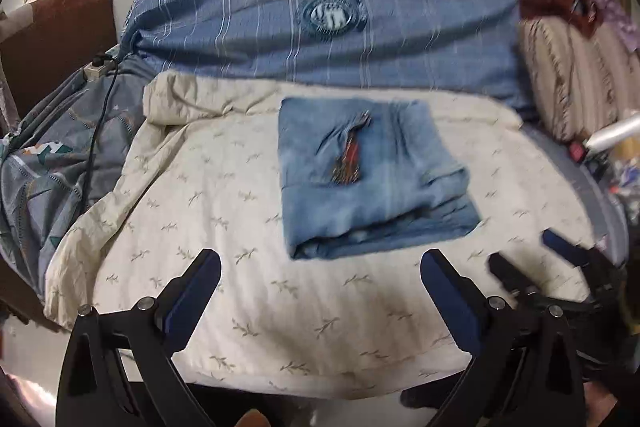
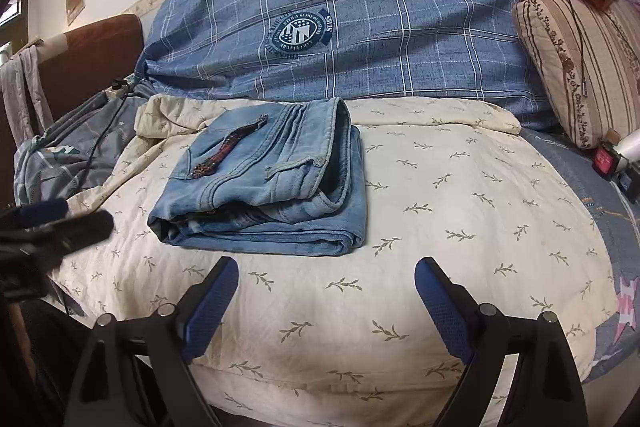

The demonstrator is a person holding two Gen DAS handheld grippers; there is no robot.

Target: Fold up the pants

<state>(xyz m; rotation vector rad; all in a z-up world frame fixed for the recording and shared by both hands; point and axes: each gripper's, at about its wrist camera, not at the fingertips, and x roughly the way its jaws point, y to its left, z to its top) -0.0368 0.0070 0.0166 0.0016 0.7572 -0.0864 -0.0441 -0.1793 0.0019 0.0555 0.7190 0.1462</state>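
Light-blue denim pants lie folded in a compact stack on the cream leaf-print quilt, in front of the blue plaid pillow. Left tongs and right tongs hover nearer than the pants, both spread wide, gripping nothing.

left gripper: black angular arms | blue textured pads | silver round screws || right gripper: same black arms, blue pads, silver screws

Faded matt denim pants, soft cream cotton quilt with leaf print, woven blue plaid pillow
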